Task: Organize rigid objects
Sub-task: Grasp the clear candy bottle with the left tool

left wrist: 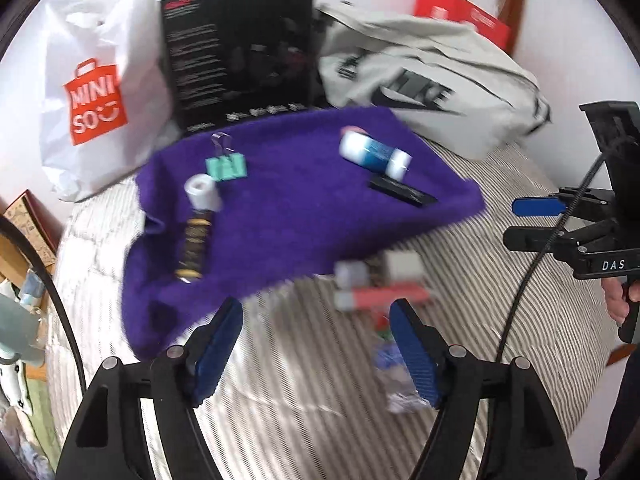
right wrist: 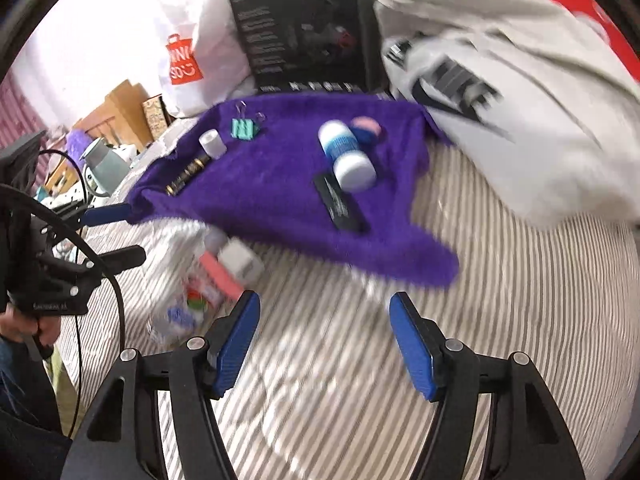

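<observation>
At the bottom of the left wrist view, the left hand-held gripper (left wrist: pixel 316 344) has its blue pads spread apart, holding nothing, above a striped bedspread (left wrist: pixel 280 420). In the right wrist view the right hand-held gripper (right wrist: pixel 324 344) is likewise spread and empty. Just beyond the left gripper, on the bedspread, lies a blurred cluster with a pink bar (left wrist: pixel 384 294) and a white block (left wrist: pixel 402 264). Farther up, mid-frame, a purple towel (left wrist: pixel 288 216) carries a dark tube with a white cap (left wrist: pixel 196 232), a teal binder clip (left wrist: pixel 226 166), a blue-and-white bottle (left wrist: pixel 374 154) and a flat black bar (left wrist: pixel 402 192). At the top, left to right, stand a white shopping bag (left wrist: pixel 100 80), a black box (left wrist: pixel 240 56) and a grey cloth bag (left wrist: pixel 432 84).
</observation>
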Demonstrator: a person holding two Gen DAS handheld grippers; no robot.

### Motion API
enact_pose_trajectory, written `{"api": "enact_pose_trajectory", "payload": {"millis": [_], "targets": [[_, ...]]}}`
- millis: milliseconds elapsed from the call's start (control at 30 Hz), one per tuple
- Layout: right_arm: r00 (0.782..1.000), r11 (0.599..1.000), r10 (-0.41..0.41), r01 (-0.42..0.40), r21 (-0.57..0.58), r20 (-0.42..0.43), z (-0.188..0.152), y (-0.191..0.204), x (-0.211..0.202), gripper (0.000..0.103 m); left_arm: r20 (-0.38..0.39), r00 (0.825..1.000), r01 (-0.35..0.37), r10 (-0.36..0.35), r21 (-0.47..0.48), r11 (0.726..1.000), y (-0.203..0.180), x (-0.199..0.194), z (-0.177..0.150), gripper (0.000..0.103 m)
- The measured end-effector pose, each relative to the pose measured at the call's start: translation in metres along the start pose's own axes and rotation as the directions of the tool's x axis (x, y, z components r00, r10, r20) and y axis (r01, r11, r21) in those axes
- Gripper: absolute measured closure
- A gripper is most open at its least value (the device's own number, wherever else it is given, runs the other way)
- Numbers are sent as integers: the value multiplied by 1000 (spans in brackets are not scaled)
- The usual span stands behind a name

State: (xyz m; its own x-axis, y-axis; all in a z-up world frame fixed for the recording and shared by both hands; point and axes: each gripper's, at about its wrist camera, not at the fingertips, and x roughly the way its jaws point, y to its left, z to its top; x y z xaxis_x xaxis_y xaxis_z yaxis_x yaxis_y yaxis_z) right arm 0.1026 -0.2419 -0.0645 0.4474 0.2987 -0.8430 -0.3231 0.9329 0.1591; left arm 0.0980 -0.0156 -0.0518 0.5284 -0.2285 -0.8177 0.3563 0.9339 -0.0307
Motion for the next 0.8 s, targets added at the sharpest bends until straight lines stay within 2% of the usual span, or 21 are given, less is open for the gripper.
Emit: {"api": "enact_pose_trajectory", "payload": {"millis": [233, 400, 633, 667, 733, 800], "targets": [[1000, 995, 1, 1, 98, -20, -48, -11, -10, 36, -66, 996, 56, -54, 32, 998, -30, 25, -17, 28], [999, 988, 9, -4, 154, -35, -75, -21, -11, 36, -135, 991, 4, 4, 61, 998, -40, 50, -25, 28], [999, 985, 14, -6, 171, -47, -87, -26, -5, 36, -127, 992, -10, 18, 64, 998, -46, 59, -26, 30], [999, 986, 14, -6, 166, -49, -87, -25, -3, 36, -127, 992, -12, 21, 67, 998, -47, 59, -26, 32], [999, 988, 10, -2, 154, -51, -86, -22, 0, 36, -122, 992, -3, 13, 79, 997, -50, 57, -25, 41], [999, 989, 12, -5, 148, -48, -85, -19, 2, 32, -124, 992, 9, 3, 93, 996, -53, 57, -23, 54]]}}
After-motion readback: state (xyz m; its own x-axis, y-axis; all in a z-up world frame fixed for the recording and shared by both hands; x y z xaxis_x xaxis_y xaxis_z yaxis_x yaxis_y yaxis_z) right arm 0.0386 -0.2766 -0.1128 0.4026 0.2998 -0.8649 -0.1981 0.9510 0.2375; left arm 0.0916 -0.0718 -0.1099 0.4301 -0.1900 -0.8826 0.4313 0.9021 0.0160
